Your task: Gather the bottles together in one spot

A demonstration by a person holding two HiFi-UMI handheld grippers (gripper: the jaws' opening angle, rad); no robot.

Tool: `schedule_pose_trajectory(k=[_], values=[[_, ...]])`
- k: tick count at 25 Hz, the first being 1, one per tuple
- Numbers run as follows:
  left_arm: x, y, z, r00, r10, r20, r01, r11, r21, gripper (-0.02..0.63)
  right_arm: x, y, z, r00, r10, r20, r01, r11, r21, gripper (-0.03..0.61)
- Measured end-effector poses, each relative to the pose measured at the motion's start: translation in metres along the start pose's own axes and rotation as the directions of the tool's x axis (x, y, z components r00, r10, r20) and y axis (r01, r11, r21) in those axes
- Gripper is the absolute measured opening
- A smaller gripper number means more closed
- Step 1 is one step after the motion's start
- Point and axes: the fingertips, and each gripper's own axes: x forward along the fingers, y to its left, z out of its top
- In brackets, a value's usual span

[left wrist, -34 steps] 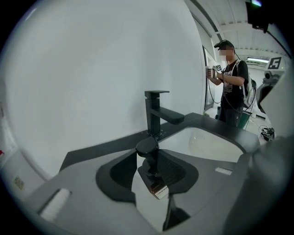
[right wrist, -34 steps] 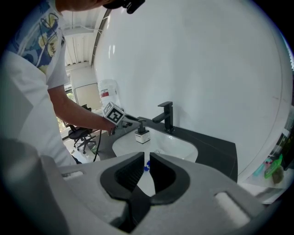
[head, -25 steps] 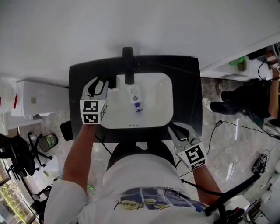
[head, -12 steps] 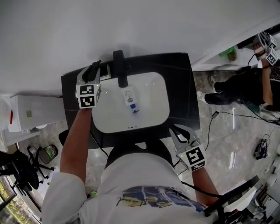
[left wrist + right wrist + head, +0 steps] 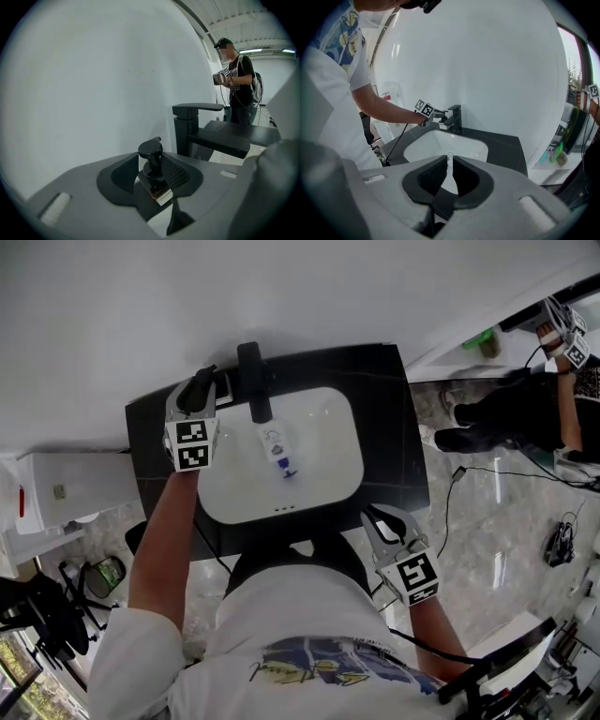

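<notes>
Head view: my left gripper (image 5: 199, 388) is at the 10 o'clock corner of the counter (image 5: 394, 427), with the wall (image 5: 281, 296) behind; my right gripper (image 5: 382, 526) is off its 5 o'clock edge; 1 white, blue-capped bottle (image 5: 275, 448) lies in the sink (image 5: 323, 479). Left gripper view: jaws, just eased wider, flank a dark pump bottle (image 5: 151, 157) without pressing. Right gripper view: jaws slightly apart, empty

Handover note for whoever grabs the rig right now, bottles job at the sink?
Left gripper: open, jaws around the black pump bottle at the counter's back left corner, beside the faucet. The jaws have just eased wider and no grip shows.
Right gripper: open, empty, at the counter's near right edge.
White bottle with a blue cap lies in the basin.
Done: nothing gathered.
Left: grip the pump bottle, fetch the white bottle, set both in one spot.
</notes>
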Motion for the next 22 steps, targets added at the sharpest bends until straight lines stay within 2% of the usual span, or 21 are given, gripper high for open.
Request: schedule_pose_trajectory(k=[7,14,18,22], values=[[0.000,-0.007,-0.004,1.000,-0.010,-0.015,0.010,1.000,-0.016,0.220,-0.002,0.004,-0.002,1.000,-0.002,0.006,0.002,1.000,0.005,0.038],[-0.032,-0.010,-0.016,1.000,0.003,-0.025,-0.003,1.000,-0.029,0.221,-0.003,0.004,0.004,0.999,0.014,0.030,-0.014,1.000,-0.010,0.038],[-0.058,-0.036,-0.040,0.998,-0.027,-0.064,0.024,0.999,-0.035,0.216,-0.006,0.001,0.003,0.999,0.029,0.028,-0.029,0.999,-0.018,0.038],[-0.076,-0.080,-0.066,0.989,-0.098,-0.113,0.095,0.995,-0.024,0.210,-0.005,-0.004,0.002,0.998,0.053,0.032,-0.052,0.998,-0.031,0.038]])
